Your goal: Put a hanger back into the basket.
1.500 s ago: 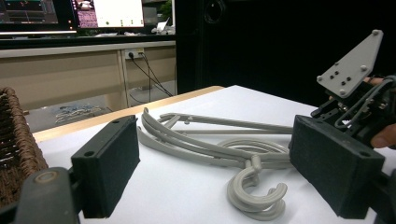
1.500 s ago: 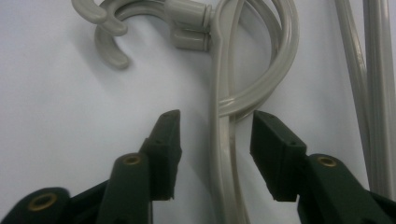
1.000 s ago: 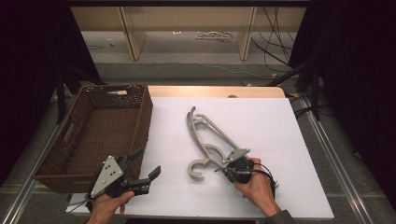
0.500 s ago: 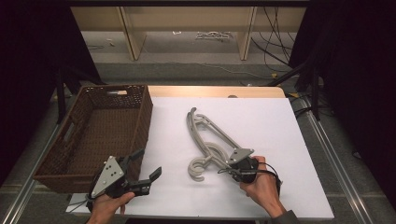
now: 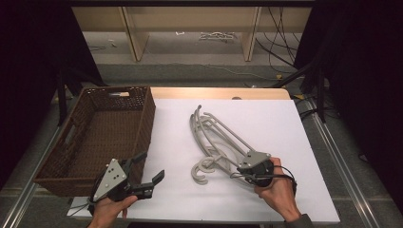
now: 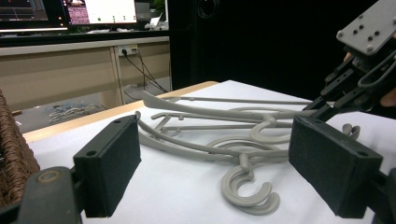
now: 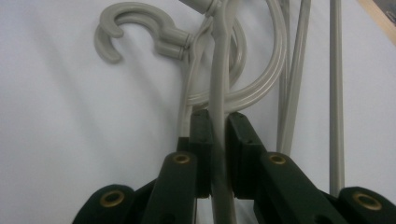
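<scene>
Since a second ago the right gripper (image 5: 243, 172) has drawn back toward the counter's (image 5: 285, 128) near edge and lifted slightly, its jaws clamped on one grey hanger's (image 5: 223, 137) arm. The left gripper (image 5: 145, 172) waits near the front, jaws wide and empty. Step in hand: lifting one hanger free of the tangled pile mid-counter. Next, likely carry it to the wicker basket (image 5: 57, 156) beyond, at far left.

hangers (image 7: 219, 84) cut off at top edge — rod hidden between tool pads, basket (image 6: 14, 154) cropped left
</scene>
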`<state>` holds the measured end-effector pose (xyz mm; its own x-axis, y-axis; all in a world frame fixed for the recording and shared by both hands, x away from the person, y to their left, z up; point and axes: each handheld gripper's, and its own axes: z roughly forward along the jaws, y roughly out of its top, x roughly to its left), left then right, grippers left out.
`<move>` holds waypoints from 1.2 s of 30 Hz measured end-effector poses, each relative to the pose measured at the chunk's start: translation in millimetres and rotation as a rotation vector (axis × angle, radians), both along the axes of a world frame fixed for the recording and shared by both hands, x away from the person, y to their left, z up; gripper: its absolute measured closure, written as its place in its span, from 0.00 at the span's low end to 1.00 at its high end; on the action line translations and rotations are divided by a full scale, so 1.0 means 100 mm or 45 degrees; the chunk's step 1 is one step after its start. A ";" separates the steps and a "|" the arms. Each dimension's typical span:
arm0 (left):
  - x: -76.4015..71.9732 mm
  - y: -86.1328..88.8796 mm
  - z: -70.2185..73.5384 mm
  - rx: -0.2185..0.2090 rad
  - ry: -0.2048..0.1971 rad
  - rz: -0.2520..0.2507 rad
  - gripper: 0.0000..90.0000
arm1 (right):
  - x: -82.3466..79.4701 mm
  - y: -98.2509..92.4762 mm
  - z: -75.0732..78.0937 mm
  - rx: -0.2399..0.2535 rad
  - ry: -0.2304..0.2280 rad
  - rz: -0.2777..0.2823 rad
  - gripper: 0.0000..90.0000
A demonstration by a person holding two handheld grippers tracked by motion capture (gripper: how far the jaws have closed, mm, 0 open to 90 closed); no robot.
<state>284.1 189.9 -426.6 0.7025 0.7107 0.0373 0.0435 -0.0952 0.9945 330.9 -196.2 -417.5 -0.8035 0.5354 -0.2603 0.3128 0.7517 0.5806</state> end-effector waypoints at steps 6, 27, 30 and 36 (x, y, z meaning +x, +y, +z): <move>-0.04 -0.12 -0.01 0.107 -0.014 -0.065 0.18 | -0.10 0.05 0.06 -0.007 0.004 0.082 0.91; 0.28 -0.48 0.17 0.455 0.003 -0.287 0.24 | -0.33 0.24 0.27 0.036 -0.010 0.292 0.91; 0.32 -0.56 0.19 0.548 -0.006 -0.303 0.26 | -0.36 0.25 0.30 0.058 -0.006 0.300 0.91; 0.37 -0.55 0.22 0.623 -0.024 -0.328 0.30 | -0.38 0.25 0.34 0.085 0.008 0.337 0.91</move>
<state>321.3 135.4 -404.3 0.8473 0.4128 0.3342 -0.0595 -0.5516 0.8320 292.5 -170.7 -383.5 -0.9193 0.3224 -0.2257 0.1146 0.7680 0.6301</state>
